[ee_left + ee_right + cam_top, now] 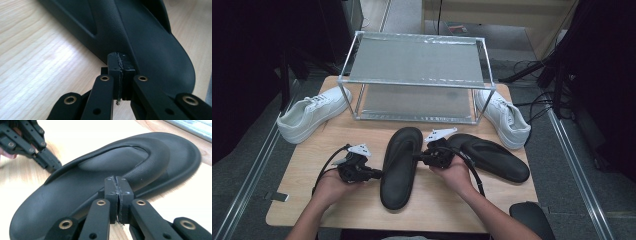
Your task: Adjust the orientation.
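Slipper [400, 165]: on the table [312, 200], between both grippers.
Left gripper [376, 174]: jaws shut, empty, touching its edge.
Right gripper [417, 157]: the same.
Rack [417, 60]: empty; all shoes not yet stored.
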Demonstrator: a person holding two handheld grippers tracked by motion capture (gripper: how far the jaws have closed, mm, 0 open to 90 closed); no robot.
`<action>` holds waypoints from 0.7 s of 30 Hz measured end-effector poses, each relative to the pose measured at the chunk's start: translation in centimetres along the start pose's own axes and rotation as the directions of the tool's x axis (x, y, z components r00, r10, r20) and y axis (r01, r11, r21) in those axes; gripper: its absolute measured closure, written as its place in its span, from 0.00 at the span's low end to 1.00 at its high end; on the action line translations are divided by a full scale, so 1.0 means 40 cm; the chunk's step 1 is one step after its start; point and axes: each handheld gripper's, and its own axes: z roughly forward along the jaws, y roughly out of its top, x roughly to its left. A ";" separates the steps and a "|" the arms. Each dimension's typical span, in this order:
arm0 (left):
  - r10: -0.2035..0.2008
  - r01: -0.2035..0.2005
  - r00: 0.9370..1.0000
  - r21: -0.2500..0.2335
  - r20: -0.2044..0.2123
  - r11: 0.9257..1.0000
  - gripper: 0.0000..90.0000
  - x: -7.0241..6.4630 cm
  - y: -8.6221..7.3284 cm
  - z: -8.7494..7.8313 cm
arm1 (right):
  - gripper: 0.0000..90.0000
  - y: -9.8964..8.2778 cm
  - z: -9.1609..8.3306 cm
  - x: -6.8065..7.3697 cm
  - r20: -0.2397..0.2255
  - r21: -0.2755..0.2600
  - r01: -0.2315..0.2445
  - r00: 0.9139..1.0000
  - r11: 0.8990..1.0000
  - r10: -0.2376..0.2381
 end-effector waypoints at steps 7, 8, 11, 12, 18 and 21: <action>0.007 -0.007 1.000 -0.001 0.024 1.000 0.95 -0.004 0.002 0.006 | 0.97 0.001 -0.009 -0.013 0.012 -0.003 -0.020 1.000 1.000 0.020; 0.002 -0.001 1.000 -0.017 0.015 1.000 0.94 0.000 0.002 -0.001 | 0.93 0.002 -0.010 -0.015 0.016 -0.001 -0.019 1.000 1.000 0.020; -0.001 0.001 1.000 -0.059 -0.002 0.998 0.87 0.002 0.006 -0.018 | 0.87 0.004 -0.017 -0.023 0.017 -0.012 -0.017 1.000 1.000 0.018; -0.001 0.001 1.000 -0.059 -0.002 0.998 0.84 0.002 0.006 -0.018 | 0.87 0.004 -0.017 -0.023 0.017 -0.012 -0.017 1.000 1.000 0.018; -0.040 0.040 0.999 -0.100 0.002 0.994 0.64 0.015 0.009 -0.029 | 0.76 0.000 -0.040 -0.031 0.002 -0.011 -0.011 1.000 1.000 0.011; -0.034 0.033 0.999 -0.094 -0.011 0.995 0.59 0.018 0.012 -0.025 | 0.74 -0.007 -0.050 -0.035 -0.001 0.001 -0.012 1.000 1.000 0.012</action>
